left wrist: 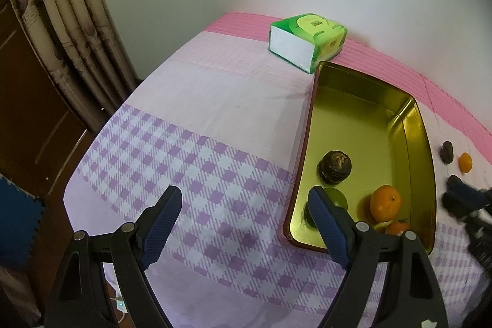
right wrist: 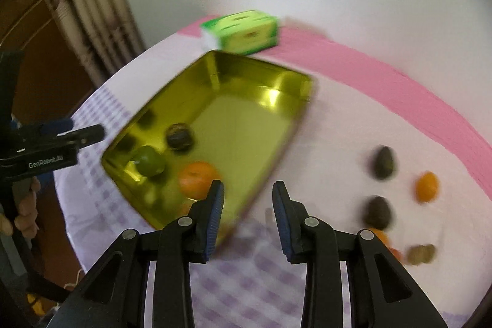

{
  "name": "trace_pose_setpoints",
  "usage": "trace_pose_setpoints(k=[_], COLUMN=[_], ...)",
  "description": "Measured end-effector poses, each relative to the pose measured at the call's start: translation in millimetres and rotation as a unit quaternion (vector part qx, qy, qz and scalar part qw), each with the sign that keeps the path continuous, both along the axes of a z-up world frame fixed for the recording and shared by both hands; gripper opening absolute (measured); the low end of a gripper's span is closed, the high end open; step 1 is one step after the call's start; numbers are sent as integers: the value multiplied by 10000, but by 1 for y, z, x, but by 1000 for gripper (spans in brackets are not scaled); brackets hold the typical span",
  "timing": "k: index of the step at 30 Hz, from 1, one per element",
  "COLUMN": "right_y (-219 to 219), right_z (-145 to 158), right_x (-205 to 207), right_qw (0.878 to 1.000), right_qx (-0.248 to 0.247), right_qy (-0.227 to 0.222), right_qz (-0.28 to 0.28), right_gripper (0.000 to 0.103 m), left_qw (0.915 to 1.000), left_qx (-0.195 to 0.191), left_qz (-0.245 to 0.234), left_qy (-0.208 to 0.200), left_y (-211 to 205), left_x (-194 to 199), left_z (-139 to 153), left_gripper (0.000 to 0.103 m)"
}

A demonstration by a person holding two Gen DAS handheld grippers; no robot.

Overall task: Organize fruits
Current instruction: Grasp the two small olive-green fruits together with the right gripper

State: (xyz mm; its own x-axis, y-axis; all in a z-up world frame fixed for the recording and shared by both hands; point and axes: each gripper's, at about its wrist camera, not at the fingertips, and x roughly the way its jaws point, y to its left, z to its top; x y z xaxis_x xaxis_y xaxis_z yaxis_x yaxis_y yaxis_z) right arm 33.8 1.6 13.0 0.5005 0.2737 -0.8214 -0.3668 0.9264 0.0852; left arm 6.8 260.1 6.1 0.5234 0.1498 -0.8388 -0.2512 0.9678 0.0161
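From the left wrist view, the left gripper [left wrist: 243,220] hangs over the checked cloth [left wrist: 196,162] on the worktop. Its jaws are spread wide and hold nothing. The gold tin [left wrist: 366,100] lies to the right, its long side running from near to far. Inside it, at the near end, I count four fruits: a dark round fruit [left wrist: 335,168], a green fruit [left wrist: 338,199] partly hidden, an orange [left wrist: 385,203] and a small orange one [left wrist: 398,228]. A green tissue pack [left wrist: 307,42] sits at the far end.

From the right wrist view, which is blurry, the right gripper [right wrist: 248,217] has its jaws apart, with nothing between them. The loose fruits lie to its right on the cloth: two dark fruits [right wrist: 382,162] [right wrist: 376,212], one orange fruit [right wrist: 426,186], a brownish lump [right wrist: 421,254], and another bit of orange [right wrist: 381,237] behind the gripper. This gripper is nearer to them, so I think it should reach right next, and the tin is on its left.
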Motion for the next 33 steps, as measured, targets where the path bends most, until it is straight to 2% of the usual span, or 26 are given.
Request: trace_pose_setpoints(k=[7,11,14,15,21,28,33], right_y=[-102,-143,-162,-165,-175,-171,-167], right_z=[-10,-28,-45,-50,-72,-78,-80], right_x=[0,-2,-3,-3,1,2,-1], right_qw=[9940,9889,9866,9862,9867,9889,9894], right_qx=[-271,-421,-429,-420,-341,-348,-381], right_qy=[58,206,313,329,413,134,-99], right_qz=[-1058,-1407,-1541,-1568,-1534,-1437,-1400], right_gripper=[35,40,51,55,55,54,49], left_qw=[9999,9997,9993,9991,9970,9923,9852], left_qx=[84,149,186,219,341,207,146], left_qz=[-87,-191,-317,-350,-665,-1212,-1707], left_qy=[-11,-8,-27,-40,-196,-168,-80], left_y=[-5,-12,-19,-21,-47,-100,-150], left_x=[1,1,2,2,-1,4,13], left_z=[1,0,0,1,16,27,25], left_gripper=[82,82,82,82,82,83,83])
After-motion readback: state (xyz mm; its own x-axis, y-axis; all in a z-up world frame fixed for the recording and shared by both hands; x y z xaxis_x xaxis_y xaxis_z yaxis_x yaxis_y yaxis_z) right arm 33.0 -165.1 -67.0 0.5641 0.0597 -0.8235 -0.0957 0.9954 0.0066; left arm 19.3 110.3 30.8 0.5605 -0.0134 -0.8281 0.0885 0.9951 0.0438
